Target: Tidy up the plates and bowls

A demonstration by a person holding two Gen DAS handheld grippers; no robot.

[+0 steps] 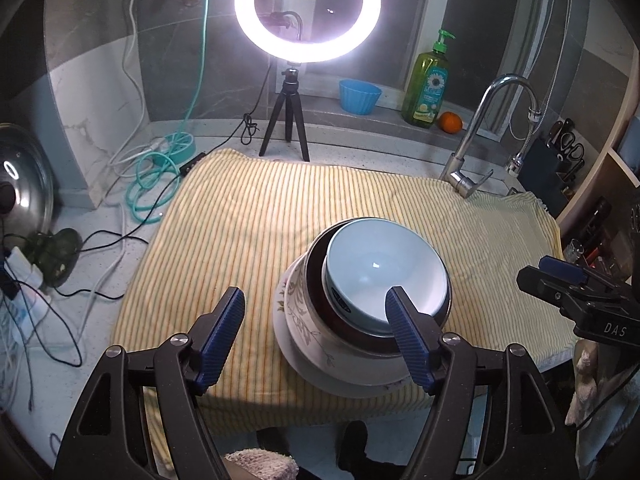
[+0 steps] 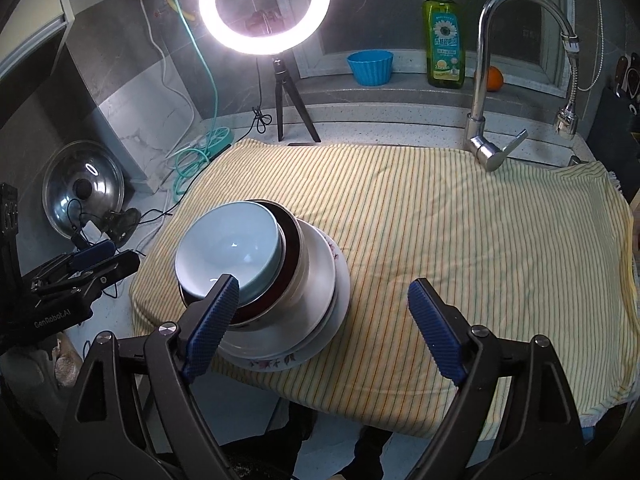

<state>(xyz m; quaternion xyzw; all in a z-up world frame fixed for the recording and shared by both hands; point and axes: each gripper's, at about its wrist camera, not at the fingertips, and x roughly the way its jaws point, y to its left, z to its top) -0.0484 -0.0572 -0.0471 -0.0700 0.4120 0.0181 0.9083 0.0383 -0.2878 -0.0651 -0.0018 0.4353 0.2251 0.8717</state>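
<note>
A stack of dishes stands on the yellow striped cloth (image 1: 248,216). On top is a pale blue bowl (image 1: 384,268) (image 2: 228,252), nested in a dark brown bowl (image 1: 320,300) (image 2: 290,248). Under them lie a white plate and a flower-patterned plate (image 1: 296,320) (image 2: 320,276). My left gripper (image 1: 316,300) hovers open above the stack's near left side, nothing between its blue pads. My right gripper (image 2: 324,288) is open too, its left finger (image 2: 212,324) in front of the blue bowl. Each gripper shows at the edge of the other's view, the right (image 1: 576,284) and the left (image 2: 88,264).
A lit ring light on a tripod (image 1: 286,120) stands behind the cloth. A faucet (image 2: 486,80), green soap bottle (image 2: 444,36), blue cup (image 2: 370,66) and orange (image 2: 494,78) are at the back right. Cables and a pot lid (image 2: 84,188) lie to the left.
</note>
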